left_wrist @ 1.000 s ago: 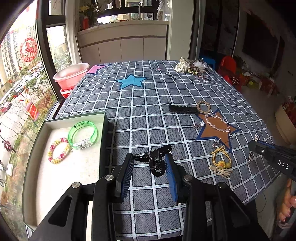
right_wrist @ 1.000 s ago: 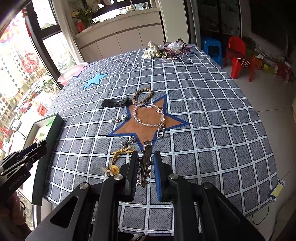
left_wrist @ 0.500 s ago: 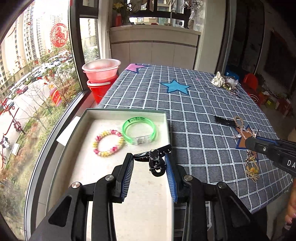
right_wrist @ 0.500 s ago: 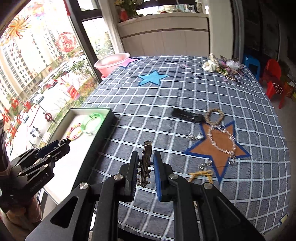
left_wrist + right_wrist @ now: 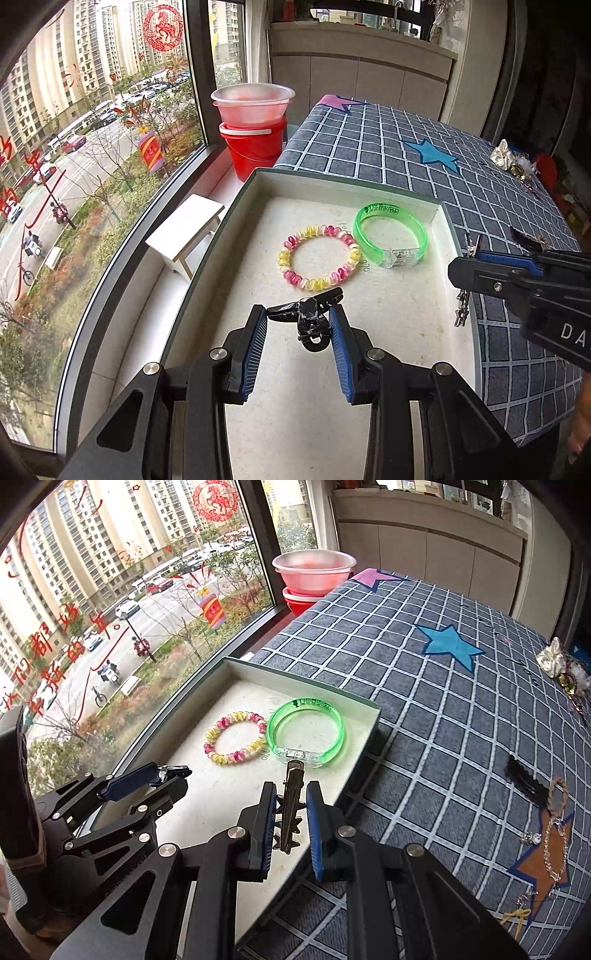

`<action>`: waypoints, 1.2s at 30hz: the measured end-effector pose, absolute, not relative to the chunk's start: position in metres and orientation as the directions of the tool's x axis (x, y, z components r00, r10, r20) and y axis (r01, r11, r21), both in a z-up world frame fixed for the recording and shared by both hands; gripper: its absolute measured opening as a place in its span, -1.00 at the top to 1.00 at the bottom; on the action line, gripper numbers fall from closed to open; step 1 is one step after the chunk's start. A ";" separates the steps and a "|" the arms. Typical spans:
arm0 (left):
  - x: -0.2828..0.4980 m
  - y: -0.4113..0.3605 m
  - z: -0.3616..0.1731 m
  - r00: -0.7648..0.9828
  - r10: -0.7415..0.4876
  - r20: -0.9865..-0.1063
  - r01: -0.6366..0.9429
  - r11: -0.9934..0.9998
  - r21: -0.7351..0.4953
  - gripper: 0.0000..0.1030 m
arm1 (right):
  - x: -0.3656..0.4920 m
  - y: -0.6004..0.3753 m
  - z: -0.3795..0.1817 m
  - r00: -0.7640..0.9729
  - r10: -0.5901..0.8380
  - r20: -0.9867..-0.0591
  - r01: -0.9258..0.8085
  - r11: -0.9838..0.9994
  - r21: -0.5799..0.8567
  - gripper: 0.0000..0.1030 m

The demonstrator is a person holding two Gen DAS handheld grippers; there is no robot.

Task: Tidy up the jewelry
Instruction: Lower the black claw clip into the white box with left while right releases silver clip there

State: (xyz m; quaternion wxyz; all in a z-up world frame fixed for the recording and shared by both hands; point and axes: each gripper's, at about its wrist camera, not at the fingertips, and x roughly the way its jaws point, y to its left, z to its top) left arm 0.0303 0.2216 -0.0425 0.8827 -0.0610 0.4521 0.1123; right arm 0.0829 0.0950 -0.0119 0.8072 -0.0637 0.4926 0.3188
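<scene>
My left gripper (image 5: 298,325) is shut on a black hair clip (image 5: 308,314) and holds it over the white floor of the open box (image 5: 388,369). My right gripper (image 5: 290,812) is shut on a bronze hair clip with star charms (image 5: 291,805), above the box's right side (image 5: 351,782). It also shows in the left wrist view (image 5: 469,266). In the box lie a pink-and-yellow spiral bracelet (image 5: 319,258) and a green translucent bangle (image 5: 389,238). More jewelry lies on the checked tablecloth: a black clip (image 5: 524,779), a braided bracelet (image 5: 557,794), a silver chain (image 5: 554,849).
A red bucket with pink bowls (image 5: 253,125) stands beyond the box by the window. A small white stool (image 5: 184,229) sits left of the table. A pile of trinkets (image 5: 565,668) lies at the table's far right. The box sits at the table's left edge.
Both grippers have swung left from the star patch to over the box, each still holding its clip. The box and bracelets now fill the middle of both views.
</scene>
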 end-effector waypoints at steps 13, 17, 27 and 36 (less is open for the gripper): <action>0.042 0.230 -0.063 0.512 0.162 -0.844 -0.290 0.957 0.008 0.17 | 0.103 0.129 -0.053 0.230 0.396 -0.889 -0.579 0.790 0.202 0.66; 0.045 0.228 -0.067 0.492 0.164 -0.855 -0.290 0.957 0.017 0.17 | 0.105 0.130 -0.060 0.220 0.383 -0.897 -0.571 0.796 0.200 0.65; 0.043 0.226 -0.065 0.485 0.201 -0.851 -0.309 0.950 0.048 -0.41 | 0.107 0.132 -0.063 0.219 0.379 -0.899 -0.575 0.795 0.195 0.63; 0.040 0.226 -0.060 0.483 0.202 -0.852 -0.330 0.943 0.037 -0.41 | 0.109 0.123 -0.048 0.254 0.413 -0.874 -0.552 0.804 0.220 -0.14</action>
